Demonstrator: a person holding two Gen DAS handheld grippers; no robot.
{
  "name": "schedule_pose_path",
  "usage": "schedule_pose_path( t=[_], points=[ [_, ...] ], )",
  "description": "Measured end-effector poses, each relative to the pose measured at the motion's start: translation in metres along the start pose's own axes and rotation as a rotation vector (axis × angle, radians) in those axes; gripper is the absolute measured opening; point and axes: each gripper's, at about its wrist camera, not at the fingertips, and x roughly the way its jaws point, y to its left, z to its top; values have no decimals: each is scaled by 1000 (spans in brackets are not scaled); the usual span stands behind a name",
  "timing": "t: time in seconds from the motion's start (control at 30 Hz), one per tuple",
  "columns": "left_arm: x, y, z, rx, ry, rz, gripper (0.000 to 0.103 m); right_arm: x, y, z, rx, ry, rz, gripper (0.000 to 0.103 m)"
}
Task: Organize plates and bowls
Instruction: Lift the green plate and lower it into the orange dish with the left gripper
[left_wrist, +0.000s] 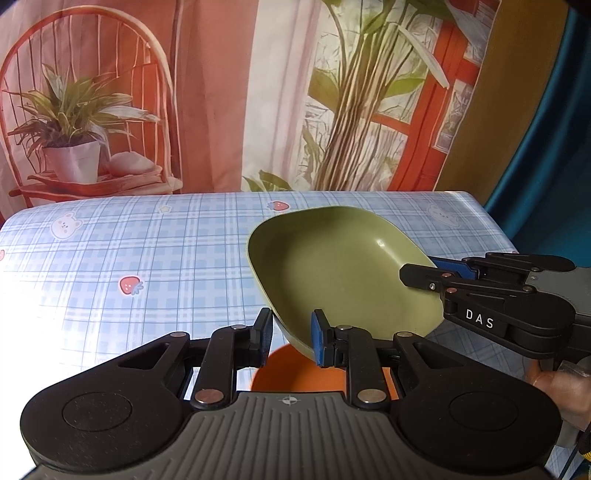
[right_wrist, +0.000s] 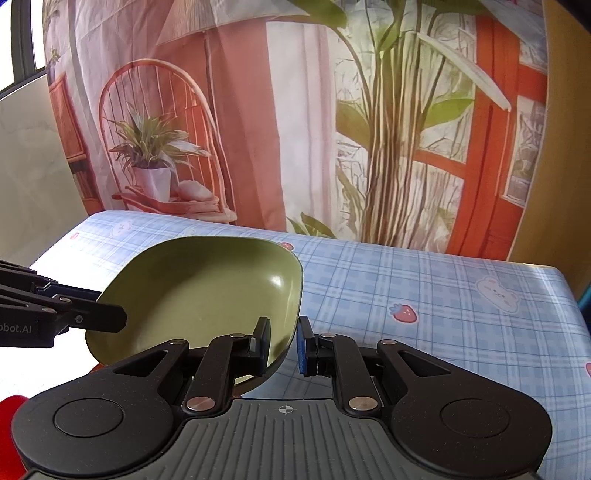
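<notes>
The green bowl (left_wrist: 332, 266) hangs tilted in the air above the checked desk (left_wrist: 129, 251), and both tools have it by the rim! The left hand-held gripper (left_wrist: 291, 338) pinches the near edge of the rim between its blue pads, with an orange dish (left_wrist: 295, 373) showing just below, while the right hand-held gripper (right_wrist: 282, 345) clamps the rim on the opposite side, one finger inside and one outside the wall.
</notes>
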Motion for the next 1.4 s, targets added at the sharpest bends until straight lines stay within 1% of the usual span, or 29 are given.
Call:
schedule_pose_path(
  t=[0.2, 0.37, 0.57, 0.87, 1.13, 1.4],
  points=[
    [-8, -7, -10, 4, 14, -6, 24, -14, 1, -11, -2, 0, 0, 14],
    [-15, -13, -16, 12, 21, -8, 24, -17, 1, -13, -1, -1, -1, 14],
    [-19, -17, -22, 21, 28, -11, 24, -30, 0, -26, 4, 1, 1, 14],
    [-26, -23, -29, 26, 33, -11, 24, -33, 2, -27, 5, 2, 1, 14],
    [-28, -23, -34, 25, 43, -17, 24, -45, 7, -39, 4, 11, 1, 14],
    [-24, -19, -41, 27, 76, -22, 24, -40, 13, -42, -2, 35, 6, 14]
  ],
)
